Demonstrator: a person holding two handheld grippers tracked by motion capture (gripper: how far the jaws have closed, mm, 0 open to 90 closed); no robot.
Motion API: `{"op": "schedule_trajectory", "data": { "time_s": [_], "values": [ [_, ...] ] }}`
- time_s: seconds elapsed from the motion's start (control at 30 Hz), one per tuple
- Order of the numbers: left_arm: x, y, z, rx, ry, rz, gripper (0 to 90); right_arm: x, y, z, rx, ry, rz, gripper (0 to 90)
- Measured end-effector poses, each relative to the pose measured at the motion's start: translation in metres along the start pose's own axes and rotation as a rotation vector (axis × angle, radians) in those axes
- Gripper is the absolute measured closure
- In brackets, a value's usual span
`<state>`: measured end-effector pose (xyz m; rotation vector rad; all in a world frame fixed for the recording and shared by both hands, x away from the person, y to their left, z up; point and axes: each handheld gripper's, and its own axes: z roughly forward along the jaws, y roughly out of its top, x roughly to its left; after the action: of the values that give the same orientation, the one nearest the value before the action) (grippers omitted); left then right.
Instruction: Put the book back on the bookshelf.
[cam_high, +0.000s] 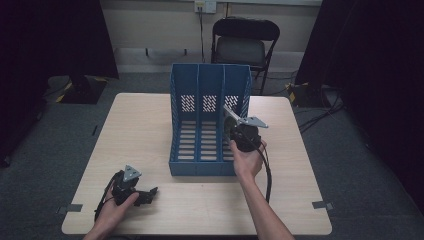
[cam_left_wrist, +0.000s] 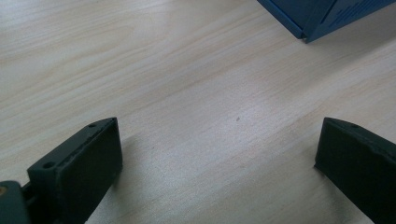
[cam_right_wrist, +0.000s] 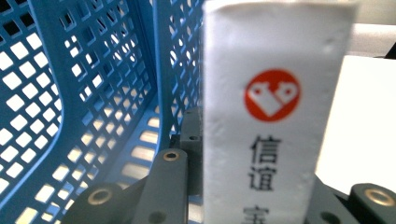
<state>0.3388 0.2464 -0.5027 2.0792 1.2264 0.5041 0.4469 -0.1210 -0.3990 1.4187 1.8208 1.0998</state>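
The white box (cam_right_wrist: 275, 121) stands upright between the clamped jaws of the right gripper (cam_high: 239, 131), held at the right-hand compartment of the blue file rack (cam_high: 210, 82), close against its perforated divider in the right gripper view. On the box's face is a red-orange round logo with a white heart-like shape, and under it black Chinese characters running downward, the top two reading 信谊; the one below is cut off. The rack has three slotted compartments and stands near the middle of a pale wooden table (cam_high: 145, 130) with light grain. The left gripper (cam_high: 134, 190) rests low on the table near its front left corner, well apart from the rack, its jaws spread wide with only bare wood between them; a corner of the rack shows at the top of the left gripper view. Around the table lies grey carpet with tape marks, black curtains hang at both sides, and a black folding chair (cam_high: 244, 42) stands behind the rack against a light wall with a socket and a cable.
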Motion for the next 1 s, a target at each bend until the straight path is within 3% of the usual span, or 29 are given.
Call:
{"op": "schedule_trajectory", "data": {
  "time_s": [0.47, 0.73, 1.0],
  "values": [
    [0.000, 0.000, 0.000, -0.001, 0.000, 0.000, 0.1, 0.000, -0.012, -0.001, 0.037, 0.012, -0.017, 75.6],
    [0.000, 0.000, 0.000, -0.001, 0.003, 0.005, 0.1, 0.002, -0.025, -0.001, 0.107, 0.038, -0.011, 74.2],
    [0.000, 0.000, 0.000, 0.000, 0.003, 0.007, 0.1, 0.004, -0.030, -0.005, 0.089, 0.044, -0.012, 70.4]
  ]
}}
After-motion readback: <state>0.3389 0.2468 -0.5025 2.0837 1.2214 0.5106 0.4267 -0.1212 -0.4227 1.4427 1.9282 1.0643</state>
